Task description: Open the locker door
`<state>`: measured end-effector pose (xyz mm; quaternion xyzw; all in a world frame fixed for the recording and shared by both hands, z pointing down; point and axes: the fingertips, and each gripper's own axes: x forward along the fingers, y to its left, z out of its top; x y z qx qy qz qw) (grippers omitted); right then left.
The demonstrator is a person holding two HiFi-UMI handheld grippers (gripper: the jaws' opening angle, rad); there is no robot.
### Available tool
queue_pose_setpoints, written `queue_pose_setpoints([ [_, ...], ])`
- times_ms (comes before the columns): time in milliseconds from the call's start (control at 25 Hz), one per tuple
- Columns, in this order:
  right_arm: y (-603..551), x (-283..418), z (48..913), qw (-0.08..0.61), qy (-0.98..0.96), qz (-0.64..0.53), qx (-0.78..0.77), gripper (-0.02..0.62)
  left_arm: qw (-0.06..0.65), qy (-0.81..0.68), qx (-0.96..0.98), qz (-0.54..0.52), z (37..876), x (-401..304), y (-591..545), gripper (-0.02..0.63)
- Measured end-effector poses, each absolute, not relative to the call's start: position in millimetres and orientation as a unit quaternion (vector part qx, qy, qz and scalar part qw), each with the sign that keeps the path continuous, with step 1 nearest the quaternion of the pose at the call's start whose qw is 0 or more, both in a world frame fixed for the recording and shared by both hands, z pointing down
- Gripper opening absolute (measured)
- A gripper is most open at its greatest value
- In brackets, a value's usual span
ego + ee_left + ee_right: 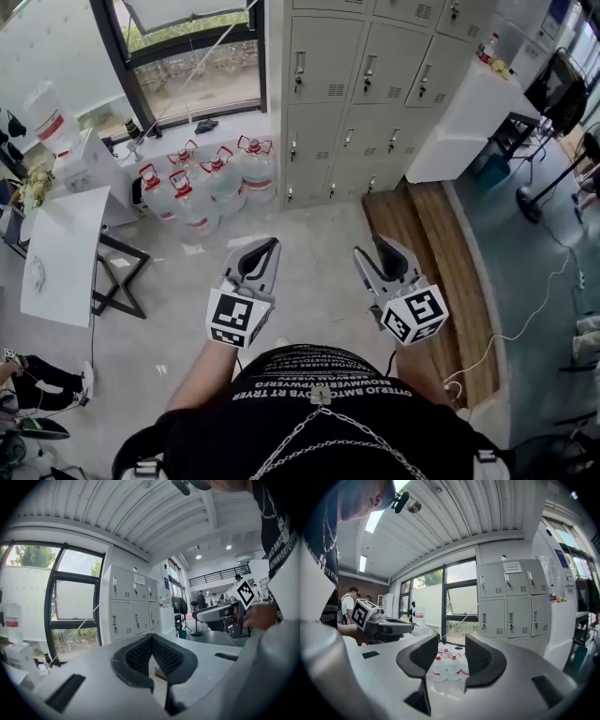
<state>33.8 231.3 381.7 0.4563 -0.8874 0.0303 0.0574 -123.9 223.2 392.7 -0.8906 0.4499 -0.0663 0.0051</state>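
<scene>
While the lockers [366, 84] stand well ahead, left tongs [271, 244] sit clenched empty and right tongs [372, 247] released.

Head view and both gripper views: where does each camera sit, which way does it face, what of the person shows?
Head view: head-mounted, steeply down at lockers, water bottles; torso, left gripper, right gripper.
Left gripper view: on that gripper, toward lockers; shut jaws, right gripper.
Right gripper view: on that gripper, toward water bottles, lockers; open jaws, left gripper.
All share lockers.
</scene>
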Motion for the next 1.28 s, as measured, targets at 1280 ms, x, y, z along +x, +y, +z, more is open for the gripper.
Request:
queue_pose_setpoints([
  [1280,0.8,89.1,422.9,0.045,-0.928,0.077,0.361,0.172,-0.017,0.506,-0.856,-0.106,421.5,-53.0,15.3,-0.002],
])
